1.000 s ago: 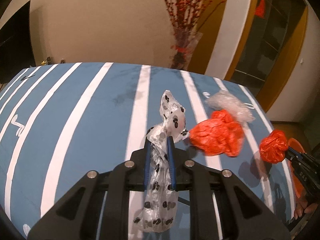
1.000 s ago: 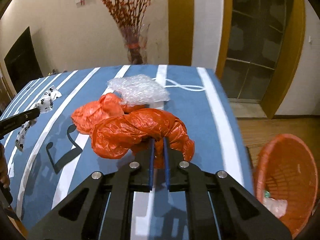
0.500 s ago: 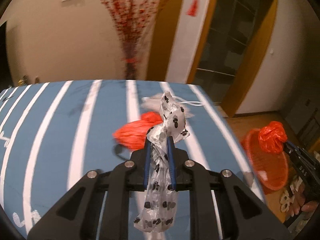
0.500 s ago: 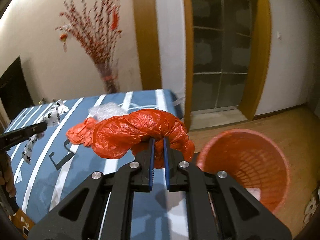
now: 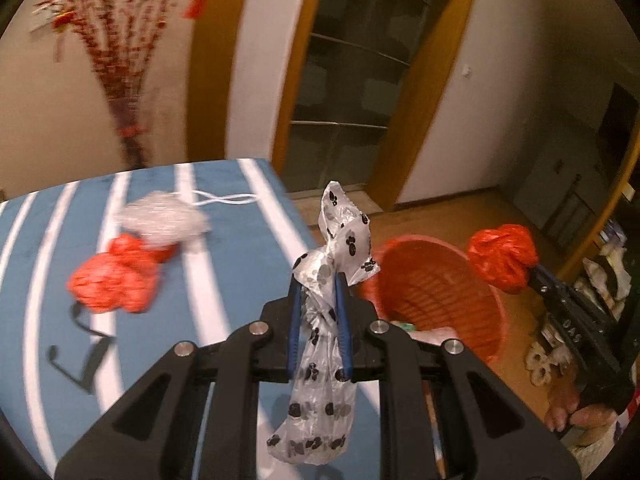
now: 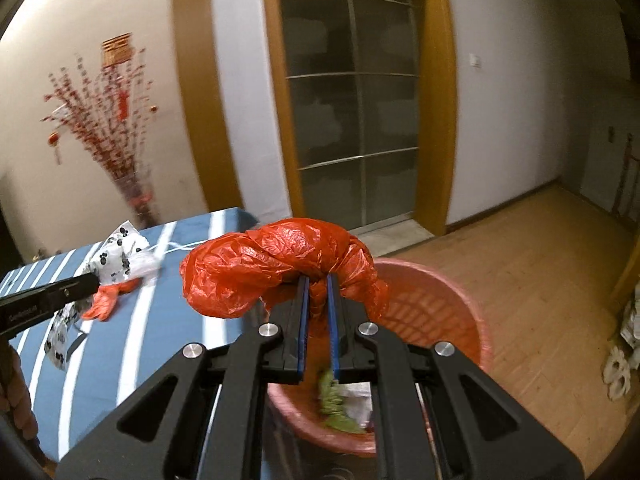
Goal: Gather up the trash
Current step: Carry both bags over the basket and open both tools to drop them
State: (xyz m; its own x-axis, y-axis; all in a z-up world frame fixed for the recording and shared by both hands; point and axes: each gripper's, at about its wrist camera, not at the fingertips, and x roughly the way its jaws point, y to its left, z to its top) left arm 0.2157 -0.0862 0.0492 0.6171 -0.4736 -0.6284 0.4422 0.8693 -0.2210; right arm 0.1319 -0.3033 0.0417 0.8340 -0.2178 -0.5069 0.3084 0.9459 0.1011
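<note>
Black left gripper [image 5: 318,280]: blue-lined fingers [image 5: 294,320], silver screws.

Two crumpled bags [image 5: 116,280] lie touching on the table [image 5: 240,264], the basket [image 5: 492,300] beside its right edge

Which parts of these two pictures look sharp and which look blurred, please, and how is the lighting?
Left wrist view: the left gripper and its paw-print bag are sharp; the red bag on the table, the clear wrap and the berry branches are smeared. Right wrist view: the right gripper and its red bag are crisp, the basket rim is soft. Both views: dim warm light, fisheye-bent door frames, dark corners.
</note>
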